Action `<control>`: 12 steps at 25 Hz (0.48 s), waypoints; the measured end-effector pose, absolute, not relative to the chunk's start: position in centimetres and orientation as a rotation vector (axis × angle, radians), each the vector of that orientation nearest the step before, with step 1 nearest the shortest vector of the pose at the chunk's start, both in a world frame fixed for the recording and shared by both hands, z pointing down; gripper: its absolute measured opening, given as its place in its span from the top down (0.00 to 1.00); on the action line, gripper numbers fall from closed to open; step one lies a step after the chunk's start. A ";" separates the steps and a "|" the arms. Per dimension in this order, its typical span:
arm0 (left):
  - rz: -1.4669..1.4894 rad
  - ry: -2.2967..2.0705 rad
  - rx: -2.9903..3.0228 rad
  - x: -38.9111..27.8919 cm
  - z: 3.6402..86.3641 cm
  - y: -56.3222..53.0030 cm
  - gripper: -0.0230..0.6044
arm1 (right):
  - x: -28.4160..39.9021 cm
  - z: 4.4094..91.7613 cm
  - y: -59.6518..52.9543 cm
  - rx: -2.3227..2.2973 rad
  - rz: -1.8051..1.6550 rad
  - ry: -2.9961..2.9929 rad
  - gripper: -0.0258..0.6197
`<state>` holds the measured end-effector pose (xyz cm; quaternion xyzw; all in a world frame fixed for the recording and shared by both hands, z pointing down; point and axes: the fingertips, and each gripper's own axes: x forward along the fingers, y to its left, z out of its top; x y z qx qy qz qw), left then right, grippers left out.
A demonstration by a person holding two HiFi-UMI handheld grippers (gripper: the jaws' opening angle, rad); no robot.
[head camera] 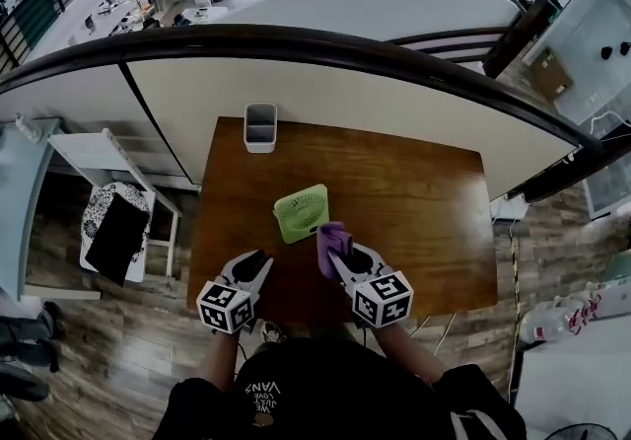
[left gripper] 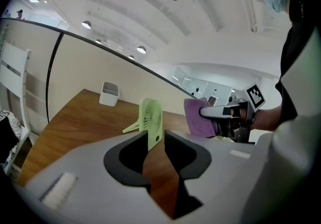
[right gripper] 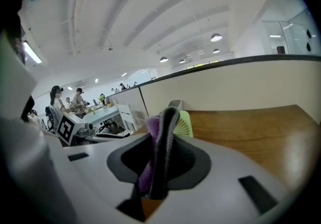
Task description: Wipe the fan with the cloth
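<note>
While the right gripper pinches the cloth by the fan, left gripper parted, empty.

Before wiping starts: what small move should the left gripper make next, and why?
Probably ease the left gripper forward to steady the fan: its jaws stand apart, empty, short of it, while the right gripper clamps the cloth beside it.

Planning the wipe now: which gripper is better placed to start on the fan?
Right. The right gripper is shut on the purple cloth, close beside the green fan. The left gripper has its jaws apart with nothing between them, and sits further back from the fan.
</note>
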<state>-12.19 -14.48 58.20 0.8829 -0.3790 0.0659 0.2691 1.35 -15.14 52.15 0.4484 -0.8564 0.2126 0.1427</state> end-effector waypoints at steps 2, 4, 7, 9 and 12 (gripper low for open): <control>0.185 -1.042 2.365 -11.6 59.0 -15.0 0.81 | 1.5 52.6 -15.6 1.252 0.604 -2.472 0.82; 0.195 -1.053 2.351 -11.1 60.0 -15.5 0.77 | 1.4 52.8 -16.1 1.210 0.584 -2.476 0.82; 0.225 -1.048 2.332 -10.4 61.7 -16.3 0.70 | 1.0 53.2 -17.1 1.168 0.556 -2.483 0.82; 0.256 -1.047 2.323 -10.1 62.7 -16.9 0.67 | 0.6 53.4 -17.7 1.144 0.539 -2.495 0.82; 0.295 -1.055 2.317 -9.5 63.9 -17.9 0.66 | -0.6 53.4 -18.5 1.083 0.493 -2.527 0.82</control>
